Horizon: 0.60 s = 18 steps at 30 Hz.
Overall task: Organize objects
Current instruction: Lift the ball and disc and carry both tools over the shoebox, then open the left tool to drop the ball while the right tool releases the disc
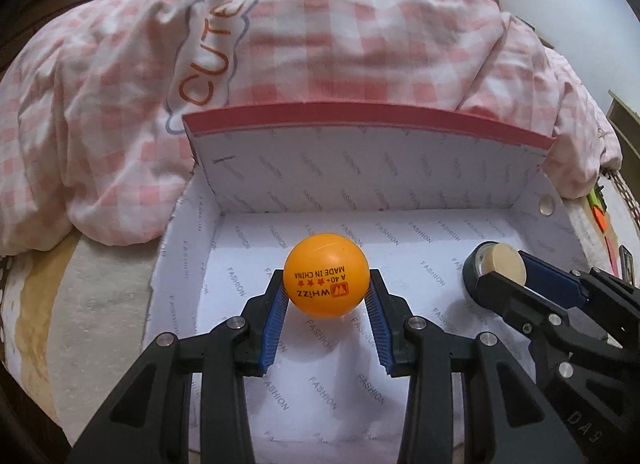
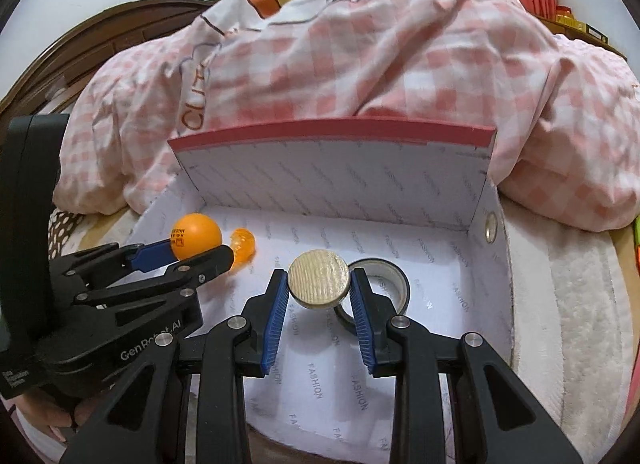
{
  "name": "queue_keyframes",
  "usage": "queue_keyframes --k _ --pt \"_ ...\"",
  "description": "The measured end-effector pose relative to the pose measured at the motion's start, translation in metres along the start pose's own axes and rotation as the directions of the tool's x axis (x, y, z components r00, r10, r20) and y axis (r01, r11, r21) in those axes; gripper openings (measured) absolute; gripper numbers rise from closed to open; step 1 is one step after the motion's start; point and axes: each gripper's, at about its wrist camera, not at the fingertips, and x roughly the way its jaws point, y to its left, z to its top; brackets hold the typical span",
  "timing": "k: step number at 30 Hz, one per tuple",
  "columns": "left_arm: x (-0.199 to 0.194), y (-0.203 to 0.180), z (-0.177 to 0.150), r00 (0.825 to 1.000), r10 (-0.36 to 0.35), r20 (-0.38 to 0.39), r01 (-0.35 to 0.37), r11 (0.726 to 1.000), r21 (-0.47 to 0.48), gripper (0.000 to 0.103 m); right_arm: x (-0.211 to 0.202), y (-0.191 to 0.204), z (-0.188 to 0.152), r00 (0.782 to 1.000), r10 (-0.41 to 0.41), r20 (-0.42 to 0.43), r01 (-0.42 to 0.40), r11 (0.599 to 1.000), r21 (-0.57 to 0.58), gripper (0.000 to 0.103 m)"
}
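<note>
Orange ball [image 1: 326, 276] between left gripper [image 1: 326, 284] pads

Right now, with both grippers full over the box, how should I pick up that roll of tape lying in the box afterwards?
The tape roll lies flat on the box floor, hole upward, partly under the disc in the right gripper. Probably come straight down from above and pinch its wall, one finger inside the hole, one outside; the low, flat pose leaves little side purchase.
</note>
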Motion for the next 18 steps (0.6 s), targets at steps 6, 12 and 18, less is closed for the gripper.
queue_keyframes --k 6,12,18 --pt "0.01 -0.004 -0.004 1.0 -0.002 -0.027 0.003 1.0 0.008 0.038 0.012 -0.005 -0.006 0.999 -0.002 -0.032 0.002 1.0 0.002 0.033" --pt "0.011 -0.007 -0.006 1.0 -0.004 -0.028 0.004 1.0 0.012 0.052 0.014 -0.003 -0.008 0.999 -0.022 -0.03 0.021 1.0 -0.015 0.033" --pt "0.008 -0.008 -0.009 1.0 0.008 -0.02 -0.008 1.0 0.003 0.056 0.014 0.0 -0.008 0.999 -0.037 -0.023 0.036 0.999 -0.029 0.035"
